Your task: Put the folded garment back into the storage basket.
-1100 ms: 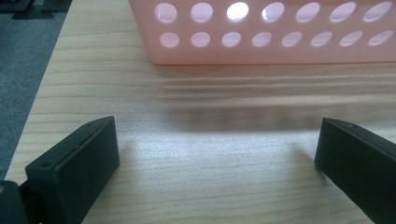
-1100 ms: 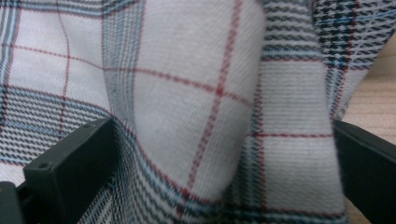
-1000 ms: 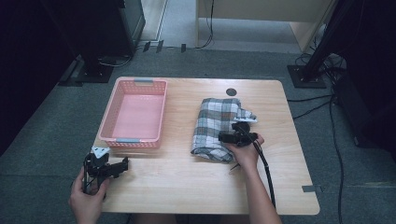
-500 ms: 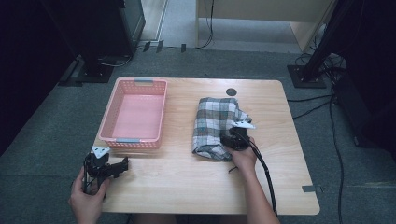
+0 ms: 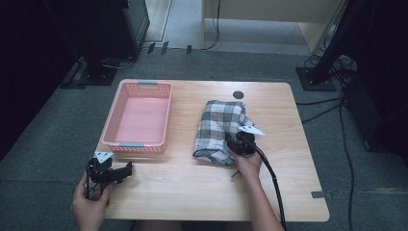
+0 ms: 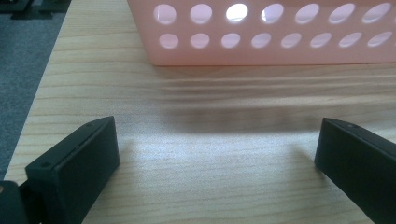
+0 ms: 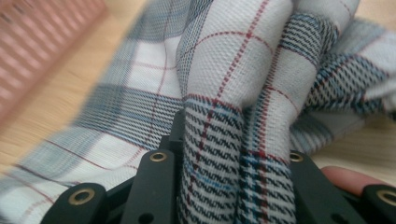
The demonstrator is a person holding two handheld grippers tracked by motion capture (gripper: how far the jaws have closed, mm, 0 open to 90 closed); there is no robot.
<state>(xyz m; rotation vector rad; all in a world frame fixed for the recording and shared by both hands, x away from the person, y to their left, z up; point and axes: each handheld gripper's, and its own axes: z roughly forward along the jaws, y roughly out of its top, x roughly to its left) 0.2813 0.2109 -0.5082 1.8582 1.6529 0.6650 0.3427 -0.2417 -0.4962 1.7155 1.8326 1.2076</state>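
A plaid cloth lies bunched on the wooden table, right of centre. My right gripper sits at the cloth's near right edge; its jaws have just been closing and are now shut on a bunched fold of the plaid cloth, which fills the space between them in the right gripper view. My left gripper rests near the table's front left corner, open, its two black jaws wide apart over bare wood in front of the pink basket.
The pink basket stands empty at the left of the table. A small dark round mark lies near the far edge. A black cable trails from my right gripper toward the front. Dark stands and cables surround the table on the floor.
My right gripper has moved a little into the cloth's near right edge and its jaws have closed on a fold. The left gripper has stayed where it was.
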